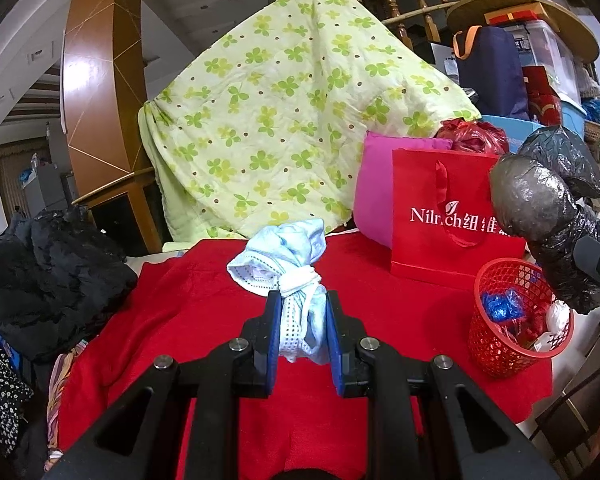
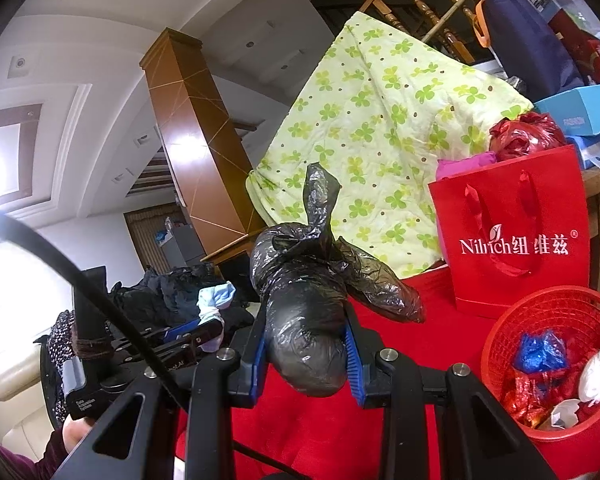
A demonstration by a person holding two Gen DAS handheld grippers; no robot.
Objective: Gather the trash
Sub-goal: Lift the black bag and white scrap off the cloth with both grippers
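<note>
We noted the red cloth over the table, with the red basket at four o'clock already holding scraps. The right gripper was clamped on a knotted black bag; the left gripper was pinched on a knotted blue mask. Carry step, we judged; next, each bundle needs moving over the basket rim before release.

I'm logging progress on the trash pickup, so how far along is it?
Done: the red basket already holds blue, red and white scraps. In hand: the left gripper is clamped on a knotted light blue bundle, and the right gripper on a tied black plastic bag; both are held above the red cloth, neither over the basket. Left: dropping both in.
</note>
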